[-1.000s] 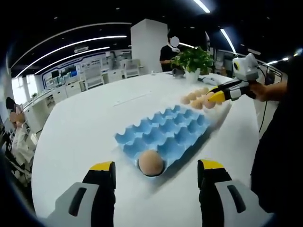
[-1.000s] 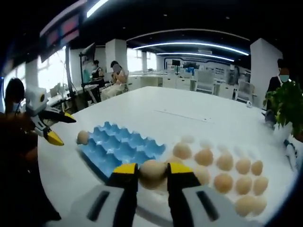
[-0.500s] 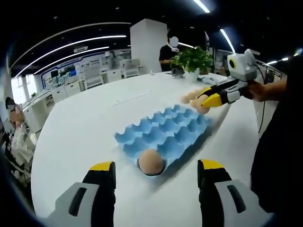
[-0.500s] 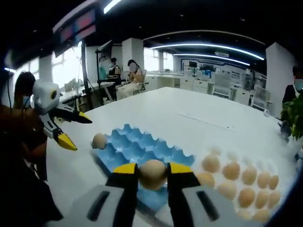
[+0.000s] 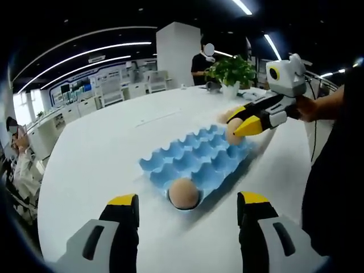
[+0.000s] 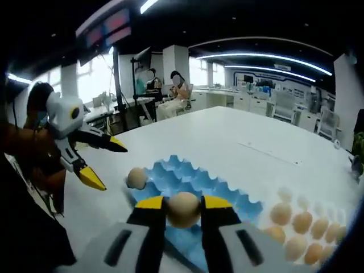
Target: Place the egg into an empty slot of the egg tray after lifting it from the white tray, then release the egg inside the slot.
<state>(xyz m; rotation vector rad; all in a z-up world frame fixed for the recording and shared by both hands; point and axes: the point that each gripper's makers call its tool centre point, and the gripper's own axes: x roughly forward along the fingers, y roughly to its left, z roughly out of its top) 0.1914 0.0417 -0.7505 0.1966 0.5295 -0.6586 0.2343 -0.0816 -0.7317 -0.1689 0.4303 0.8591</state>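
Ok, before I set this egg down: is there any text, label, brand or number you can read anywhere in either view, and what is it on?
No legible text in either view.
Blue egg tray: no print visible.
Egg held between the right gripper's jaws: no stamp visible.
Wall screens high up in the right gripper view: red and blue panels, too blurred to read.
Background displays in the left gripper view: too small to read.

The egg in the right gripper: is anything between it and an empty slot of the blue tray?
Nothing visible blocks it. The right gripper holds the egg above the blue egg tray, whose slots are open except the corner one with an egg.
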